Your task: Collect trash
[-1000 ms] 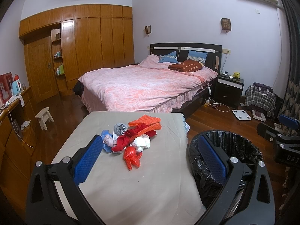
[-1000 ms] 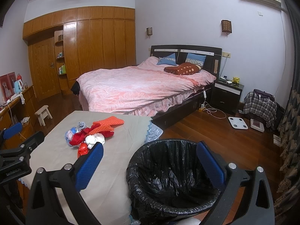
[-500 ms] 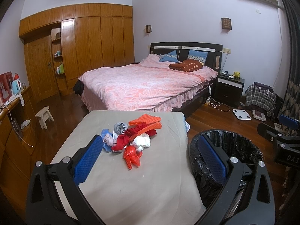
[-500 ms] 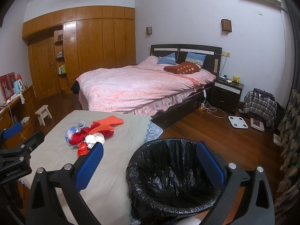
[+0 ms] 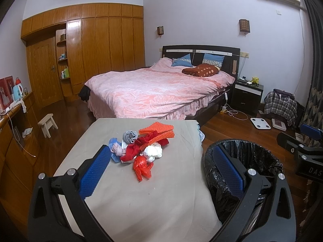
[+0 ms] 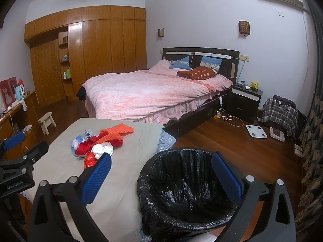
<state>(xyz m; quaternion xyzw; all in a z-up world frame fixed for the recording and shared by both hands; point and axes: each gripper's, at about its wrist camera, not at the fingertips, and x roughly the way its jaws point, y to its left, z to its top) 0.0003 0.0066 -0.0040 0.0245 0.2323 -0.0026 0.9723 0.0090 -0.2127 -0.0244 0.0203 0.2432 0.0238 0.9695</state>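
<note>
A heap of trash [image 5: 145, 147] lies on the grey table [image 5: 141, 197]: orange foam pieces, red plastic bags, a white wad, grey and pale blue scraps. The same heap of trash [image 6: 99, 145] shows at the left in the right wrist view. A bin lined with a black bag [image 6: 185, 189] stands on the floor against the table's right edge; the bin [image 5: 242, 173] also shows at the right of the left wrist view. My left gripper [image 5: 161, 171] hangs open over the table, short of the heap. My right gripper [image 6: 161, 178] is open above the bin with nothing between its fingers.
A bed with a pink cover [image 5: 157, 92] stands behind the table. A small wooden stool [image 5: 47, 124] is on the floor at the left, beside a wooden counter [image 5: 8, 121]. A nightstand [image 6: 245, 98], white scale [image 6: 256, 131] and plaid bag [image 6: 279, 111] sit at the right.
</note>
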